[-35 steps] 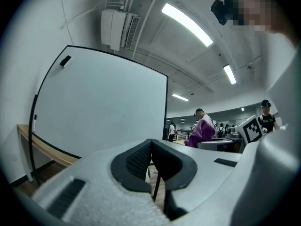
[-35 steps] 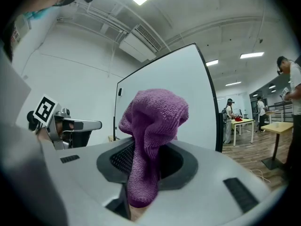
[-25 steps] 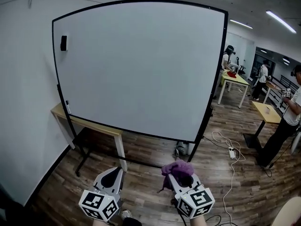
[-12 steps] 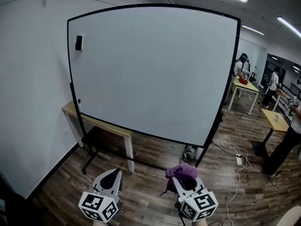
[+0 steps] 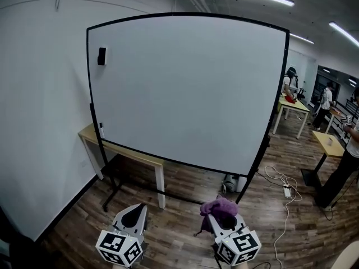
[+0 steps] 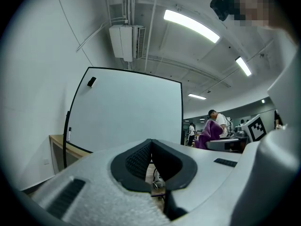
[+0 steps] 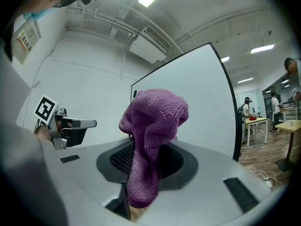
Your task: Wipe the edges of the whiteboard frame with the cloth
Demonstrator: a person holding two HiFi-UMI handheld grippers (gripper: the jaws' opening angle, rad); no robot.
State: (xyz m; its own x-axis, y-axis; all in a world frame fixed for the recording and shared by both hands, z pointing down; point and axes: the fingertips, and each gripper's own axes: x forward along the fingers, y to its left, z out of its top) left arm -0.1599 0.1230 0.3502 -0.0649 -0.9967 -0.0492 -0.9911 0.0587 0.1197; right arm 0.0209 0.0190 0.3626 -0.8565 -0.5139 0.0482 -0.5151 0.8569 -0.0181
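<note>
The jaws of the right gripper (image 7: 146,161) pinch a purple cloth (image 7: 153,121), which bunches above them and hangs below. The jaws of the left gripper (image 6: 151,159) are pressed together on nothing. Both grippers are low, well apart from the whiteboard (image 5: 185,88) and its black frame (image 5: 274,105). A black eraser (image 5: 101,55) sits near the board's upper left corner. Print on a wall notice (image 7: 26,37) is too small to read.

The wood-plank floor (image 5: 185,178) carries the whiteboard's stand (image 5: 251,175), a wooden table (image 5: 120,148) and a white power strip (image 5: 286,191).
</note>
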